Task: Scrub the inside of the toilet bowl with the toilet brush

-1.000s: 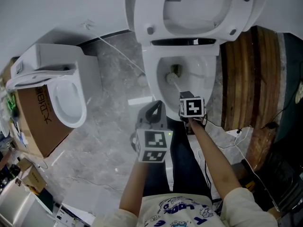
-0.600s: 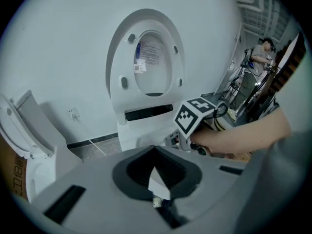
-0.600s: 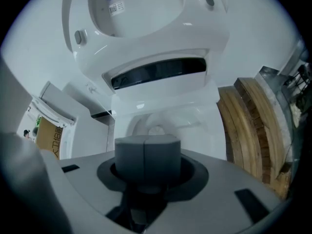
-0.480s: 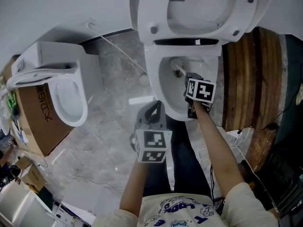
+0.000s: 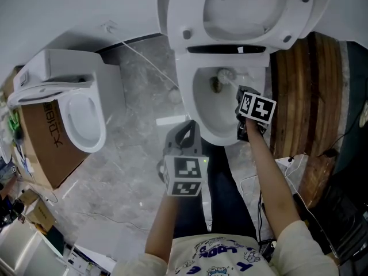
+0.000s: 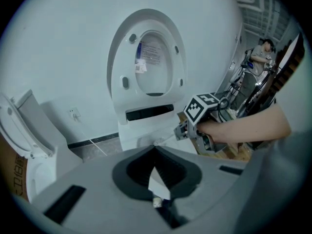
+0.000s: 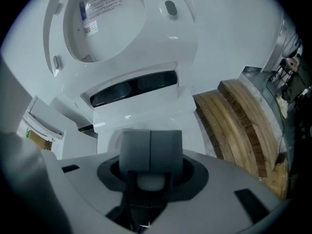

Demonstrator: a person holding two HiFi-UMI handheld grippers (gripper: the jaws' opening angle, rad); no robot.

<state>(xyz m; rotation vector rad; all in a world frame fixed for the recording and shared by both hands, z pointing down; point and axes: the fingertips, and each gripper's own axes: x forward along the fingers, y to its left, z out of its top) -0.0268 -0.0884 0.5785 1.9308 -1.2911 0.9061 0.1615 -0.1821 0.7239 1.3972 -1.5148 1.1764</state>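
**Toilet brush (image 5: 227, 73) inside the toilet bowl (image 5: 195, 111), held by the right hand-held gripper (image 5: 241, 94)**

Seen from the head view, the toilet fills the 12 o'clock end, with its seat and lid (image 5: 241, 10) raised above the open bowl. A second toilet (image 5: 80, 117) stands at 9 o'clock on the grey marble floor (image 5: 132, 183). Curved wooden slats (image 5: 302, 94) lie at 3 o'clock. A cardboard box (image 5: 49, 148) sits just beside the second toilet, toward 8 o'clock.

The left hand-held gripper (image 5: 191, 126) hangs over the floor at the bowl's 7 o'clock, outside the rim. Its jaws are together with nothing between them. The right one reaches over the rim at the bowl's 3 o'clock, jaws clamped on the brush's white handle.

The brush head lies at the bowl's 12 o'clock end, just beside the dark drain opening (image 5: 215, 85) — whether the bristles touch porcelain cannot be told.
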